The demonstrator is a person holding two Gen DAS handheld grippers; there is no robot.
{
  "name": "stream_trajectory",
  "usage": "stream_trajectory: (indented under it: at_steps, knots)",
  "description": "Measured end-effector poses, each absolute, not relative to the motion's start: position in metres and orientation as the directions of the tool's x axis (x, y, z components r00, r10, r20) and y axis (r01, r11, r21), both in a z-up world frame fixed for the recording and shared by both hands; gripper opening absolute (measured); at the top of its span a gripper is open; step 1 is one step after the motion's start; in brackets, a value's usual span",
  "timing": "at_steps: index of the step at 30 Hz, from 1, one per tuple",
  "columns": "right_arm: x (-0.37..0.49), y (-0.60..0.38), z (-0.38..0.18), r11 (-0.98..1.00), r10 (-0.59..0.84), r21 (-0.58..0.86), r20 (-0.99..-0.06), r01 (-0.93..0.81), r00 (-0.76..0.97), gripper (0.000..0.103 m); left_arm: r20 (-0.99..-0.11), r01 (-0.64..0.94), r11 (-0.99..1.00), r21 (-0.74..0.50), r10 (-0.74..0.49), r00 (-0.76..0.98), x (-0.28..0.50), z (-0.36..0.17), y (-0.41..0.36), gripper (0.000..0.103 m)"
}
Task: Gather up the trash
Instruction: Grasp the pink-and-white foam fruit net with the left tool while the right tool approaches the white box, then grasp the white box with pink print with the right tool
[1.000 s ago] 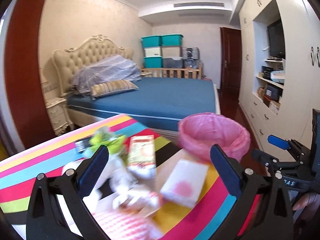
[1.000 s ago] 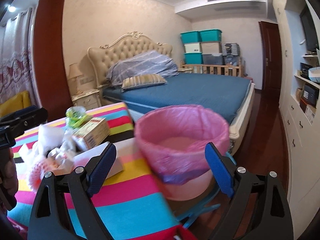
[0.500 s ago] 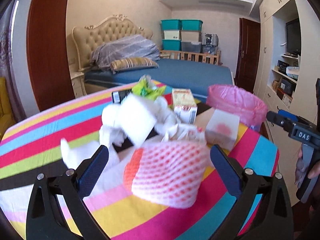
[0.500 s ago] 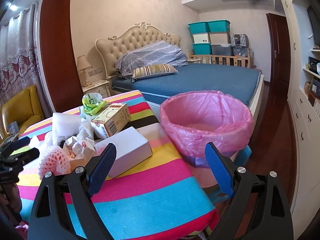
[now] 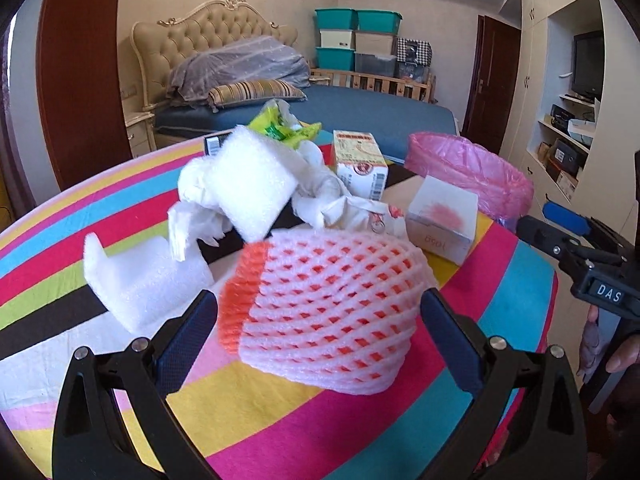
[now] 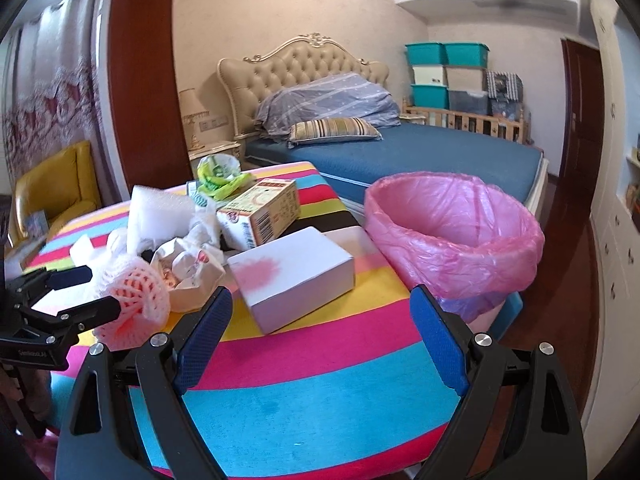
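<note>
Bin (image 6: 456,236) w/ pink liner, nothing seen inside, L gripper (image 5: 318,342) & R gripper (image 6: 322,340) spread.

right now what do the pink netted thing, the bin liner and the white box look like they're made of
Netted sleeve: soft foam mesh, matte, with open diamond holes showing orange beneath. Bin liner: thin pink plastic film, translucent, crinkled and slightly glossy. White box: probably smooth paperboard, given its crisp folded edges and flat matte faces.
</note>
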State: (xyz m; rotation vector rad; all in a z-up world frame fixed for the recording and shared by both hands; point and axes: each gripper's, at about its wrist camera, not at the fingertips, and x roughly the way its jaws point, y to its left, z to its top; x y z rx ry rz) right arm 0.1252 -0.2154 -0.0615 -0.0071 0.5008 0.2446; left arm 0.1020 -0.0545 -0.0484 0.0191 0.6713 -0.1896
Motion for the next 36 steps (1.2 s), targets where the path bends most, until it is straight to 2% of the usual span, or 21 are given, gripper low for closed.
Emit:
stream_trajectory:
  at_steps: [4,6,8,11,12,13,15,29,36]
  knots:
    - [0.127,-0.211,-0.061,0.968,0.241,0.057,-0.480,-0.244,0.843,0.085,-0.631,0.195,0.980,-0.030,-0.170,0.757,0.104,-0.053,-0.060,0.098]
    - [0.127,-0.209,-0.062,0.968,0.244,0.063,-0.486,-0.244,0.840,0.085,-0.629,0.200,0.979,-0.035,-0.177,0.757,0.103,-0.055,-0.060,0.093]
    - [0.129,-0.208,-0.064,0.968,0.244,0.068,-0.491,-0.242,0.836,0.085,-0.638,0.217,0.975,-0.046,-0.196,0.745,0.104,-0.058,-0.059,0.077]
    - [0.130,-0.206,-0.065,0.967,0.248,0.076,-0.499,-0.243,0.831,0.085,-0.633,0.250,0.967,-0.046,-0.222,0.742,0.102,-0.059,-0.061,0.062]
    - [0.131,-0.204,-0.065,0.967,0.247,0.074,-0.502,-0.243,0.829,0.085,-0.628,0.255,0.966,-0.037,-0.221,0.746,0.100,-0.059,-0.062,0.053]
    - [0.132,-0.203,-0.066,0.967,0.246,0.073,-0.506,-0.243,0.827,0.085,-0.622,0.262,0.965,-0.034,-0.225,0.750,0.097,-0.059,-0.062,0.052]
    - [0.135,-0.200,-0.067,0.967,0.246,0.074,-0.513,-0.243,0.823,0.085,-0.601,0.272,0.962,-0.027,-0.233,0.765,0.092,-0.055,-0.062,0.037]
    - [0.172,-0.169,-0.080,0.978,0.173,0.018,-0.620,-0.207,0.765,0.085,-0.485,0.205,0.976,-0.074,-0.215,0.848,0.058,-0.034,-0.025,0.034]
    - [0.193,-0.153,-0.069,0.991,0.108,0.012,-0.635,-0.130,0.765,0.085,-0.454,0.184,0.977,-0.105,-0.211,0.866,0.050,-0.031,-0.011,0.034]
